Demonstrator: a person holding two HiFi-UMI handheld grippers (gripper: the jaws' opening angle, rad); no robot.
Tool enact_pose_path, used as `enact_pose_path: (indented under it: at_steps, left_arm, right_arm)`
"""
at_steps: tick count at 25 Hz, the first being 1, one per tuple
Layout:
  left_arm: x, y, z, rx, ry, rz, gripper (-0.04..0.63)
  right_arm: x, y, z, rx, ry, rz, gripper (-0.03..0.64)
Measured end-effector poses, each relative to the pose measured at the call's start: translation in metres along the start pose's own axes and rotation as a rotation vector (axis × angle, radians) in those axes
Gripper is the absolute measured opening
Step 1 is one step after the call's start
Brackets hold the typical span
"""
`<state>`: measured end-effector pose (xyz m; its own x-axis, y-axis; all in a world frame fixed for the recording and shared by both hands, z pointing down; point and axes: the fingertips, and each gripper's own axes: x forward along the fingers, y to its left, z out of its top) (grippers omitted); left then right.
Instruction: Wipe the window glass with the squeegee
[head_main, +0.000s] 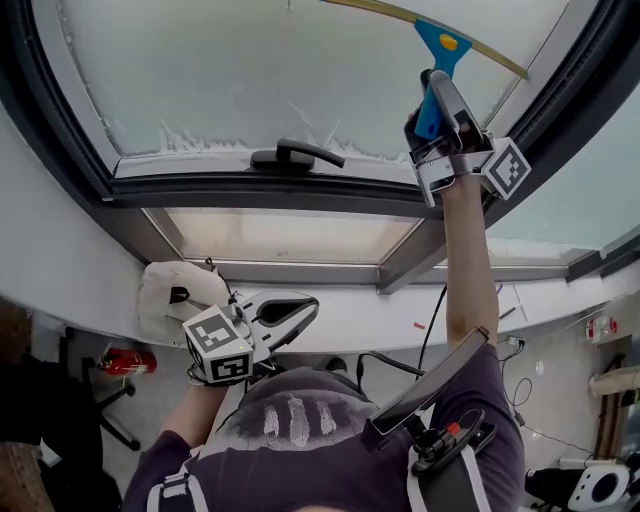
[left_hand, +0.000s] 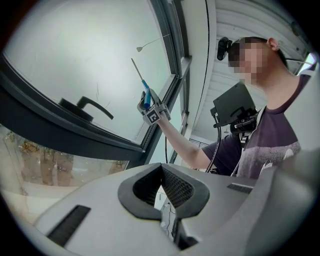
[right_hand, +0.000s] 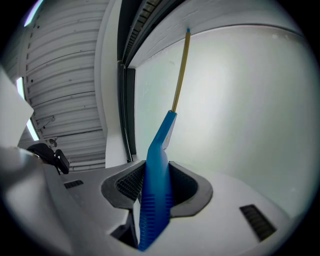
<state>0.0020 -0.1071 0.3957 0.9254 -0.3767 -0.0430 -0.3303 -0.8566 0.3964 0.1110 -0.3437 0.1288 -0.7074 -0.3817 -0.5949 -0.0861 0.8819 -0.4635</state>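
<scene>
Squeegee (head_main: 444, 45), blue plastic handle with a thin yellow blade, is clamped in right gripper (head_main: 438, 90). Blade lies against frosted window glass (head_main: 230, 70), up-right of black lever handle (head_main: 296, 155), near the right frame; bare glass leftward. Left gripper (head_main: 292, 310) closed, empty, below that handle.

No words, numbers or brand names can be read anywhere. The left cube (head_main: 217, 345) and the right cube (head_main: 507, 168) bear only black-and-white square code patterns, with no letters on them. The white print (head_main: 292, 418) on the person's shirt is too blurred to read.
</scene>
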Motion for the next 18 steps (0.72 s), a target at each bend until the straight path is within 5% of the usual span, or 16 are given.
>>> enact_pose_path:
  at_steps: [18]
  left_arm:
    - [0.004,-0.014,-0.016,-0.029,0.019,0.069,0.006]
  right_arm:
    - [-0.042,-0.023,-0.041,0.059,0.046,-0.036,0.14]
